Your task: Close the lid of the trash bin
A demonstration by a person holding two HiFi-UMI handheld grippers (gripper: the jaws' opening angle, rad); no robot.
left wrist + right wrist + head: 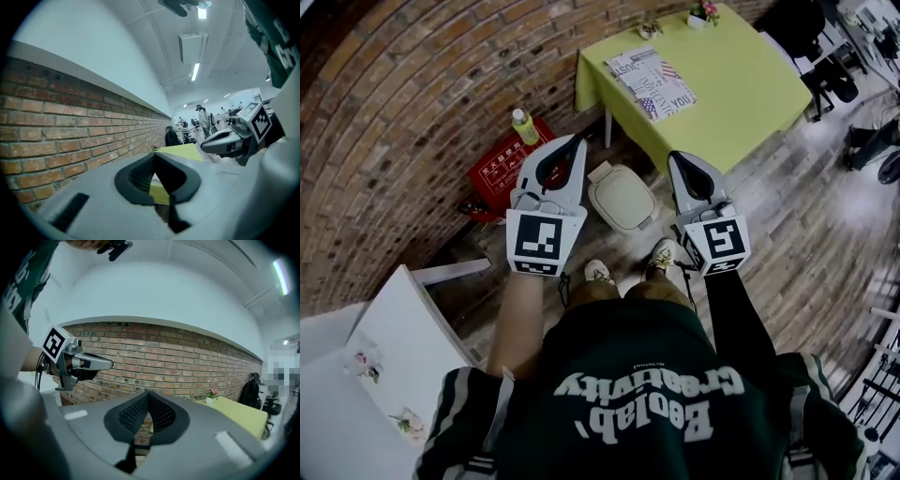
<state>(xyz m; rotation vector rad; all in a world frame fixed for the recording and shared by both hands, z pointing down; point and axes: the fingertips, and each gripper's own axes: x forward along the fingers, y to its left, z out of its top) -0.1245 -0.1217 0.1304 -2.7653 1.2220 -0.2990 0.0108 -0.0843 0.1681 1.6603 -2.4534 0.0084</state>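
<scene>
A small cream trash bin (622, 199) stands on the wooden floor beside the brick wall, its lid lying flat on top. My left gripper (579, 141) hovers just left of the bin, jaws shut with nothing between them. To the bin's right, my right gripper (673, 157) is held up, also shut and empty. In the left gripper view the shut tips (153, 155) point along the wall, with the right gripper (229, 140) in sight. The right gripper view shows its shut tips (148, 393) and the left gripper (89, 363). Neither gripper view shows the bin.
A lime-green table (741, 84) with a newspaper (653, 82) and a flower pot (704, 13) stands behind the bin. A red crate (502, 169) with a bottle (524, 126) sits against the brick wall (412, 103). A white table (384, 366) is at lower left. Shoes (661, 255) are close to the bin.
</scene>
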